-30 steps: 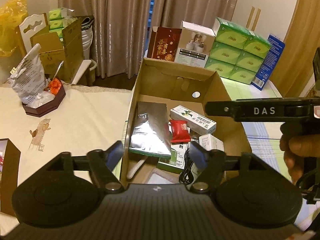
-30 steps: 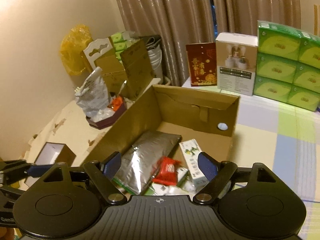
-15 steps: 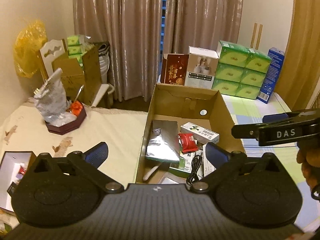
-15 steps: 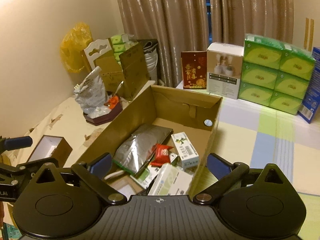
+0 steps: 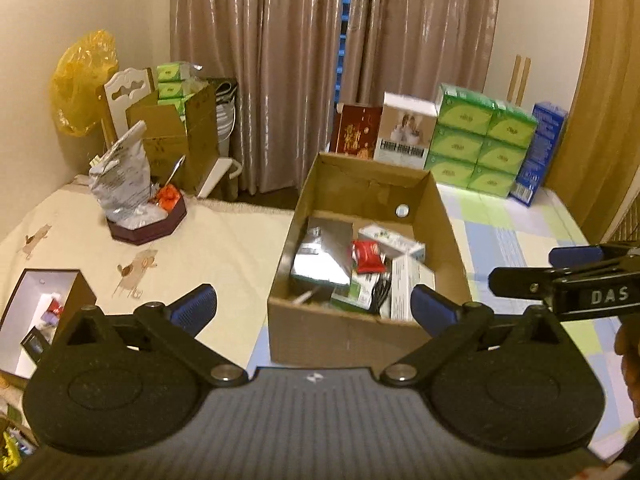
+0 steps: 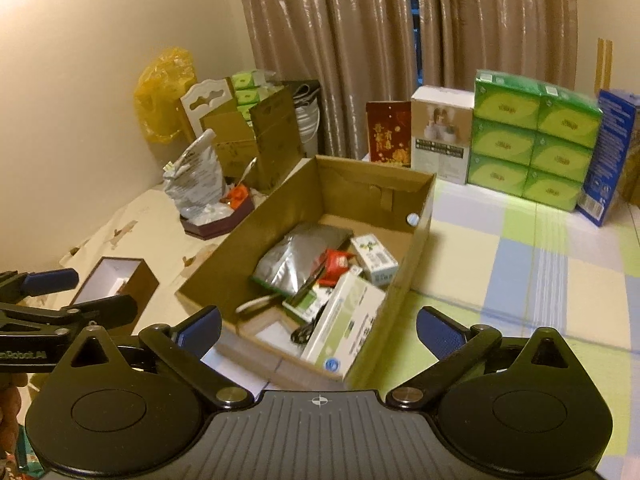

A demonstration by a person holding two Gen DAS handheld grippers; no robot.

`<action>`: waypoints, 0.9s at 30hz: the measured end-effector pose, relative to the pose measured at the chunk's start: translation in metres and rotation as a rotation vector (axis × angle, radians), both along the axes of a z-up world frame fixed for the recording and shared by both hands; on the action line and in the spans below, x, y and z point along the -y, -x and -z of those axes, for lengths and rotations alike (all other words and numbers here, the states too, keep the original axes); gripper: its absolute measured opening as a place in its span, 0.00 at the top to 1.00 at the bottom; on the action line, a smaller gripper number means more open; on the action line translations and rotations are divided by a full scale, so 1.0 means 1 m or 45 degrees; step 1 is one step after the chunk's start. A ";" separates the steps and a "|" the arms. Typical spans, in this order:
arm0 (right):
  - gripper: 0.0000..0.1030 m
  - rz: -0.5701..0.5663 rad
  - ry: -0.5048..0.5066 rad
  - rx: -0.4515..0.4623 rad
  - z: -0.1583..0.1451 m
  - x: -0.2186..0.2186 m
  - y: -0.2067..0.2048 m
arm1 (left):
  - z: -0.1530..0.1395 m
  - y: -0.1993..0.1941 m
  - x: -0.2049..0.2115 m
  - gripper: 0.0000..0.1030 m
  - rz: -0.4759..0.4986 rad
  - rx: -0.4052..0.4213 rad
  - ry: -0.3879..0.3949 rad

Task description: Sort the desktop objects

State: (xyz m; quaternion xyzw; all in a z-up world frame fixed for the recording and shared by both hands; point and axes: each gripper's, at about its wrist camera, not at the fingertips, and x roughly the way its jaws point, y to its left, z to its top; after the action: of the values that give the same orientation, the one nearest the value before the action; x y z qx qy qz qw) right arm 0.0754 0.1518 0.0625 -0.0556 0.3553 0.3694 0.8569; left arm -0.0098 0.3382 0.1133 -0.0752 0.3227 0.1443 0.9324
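On the bench [image 5: 224, 240], which wears a cream cloth with small animal prints on one side and a pale checked cloth [image 6: 520, 264] on the other, an open cardboard box [image 5: 362, 332] sits in the middle. Inside it lie a silver foil pouch [image 6: 296, 260], a red snack packet [image 6: 335, 266], a small white and green carton [image 6: 374, 258], a larger white and green carton [image 6: 344, 322] leaning on the near wall, a black cable [image 6: 306, 330] and something white and thin whose kind I cannot tell.

The left tool [image 5: 314, 306] is held in front of the box with its two blue fingertips wide apart and nothing between them. The right tool [image 6: 318, 326] is likewise spread wide and empty, hanging just short of the box's near corner; in the left view it shows from the side at the right edge.

Left of the box, well apart, a dark hexagonal tray [image 5: 150, 226] holds a crumpled silver bag [image 5: 120, 176] and something orange. Nearer the left tool stands a small dark open box [image 5: 48, 308] with a white lining. Behind the cardboard box, against the curtain [image 5: 304, 60], stand a red card box [image 6: 390, 132], a white picture box [image 6: 440, 132], a stack of green tissue packs [image 6: 532, 136] and a blue box [image 6: 610, 156].
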 end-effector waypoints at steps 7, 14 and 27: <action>0.02 0.040 -0.002 -0.016 0.003 0.019 0.027 | 0.001 0.017 0.014 0.02 0.009 -0.027 -0.022; 0.02 0.093 -0.036 -0.033 -0.005 0.037 0.051 | -0.008 0.041 0.029 0.01 0.055 -0.004 -0.030; 0.02 0.182 -0.048 0.037 -0.025 0.067 0.092 | -0.024 0.089 0.042 0.01 0.028 0.047 -0.022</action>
State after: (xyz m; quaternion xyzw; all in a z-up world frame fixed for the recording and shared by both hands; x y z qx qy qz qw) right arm -0.0164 0.0844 0.0878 -0.0191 0.3389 0.3131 0.8870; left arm -0.0986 0.2967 0.1377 -0.0661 0.3047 0.1355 0.9404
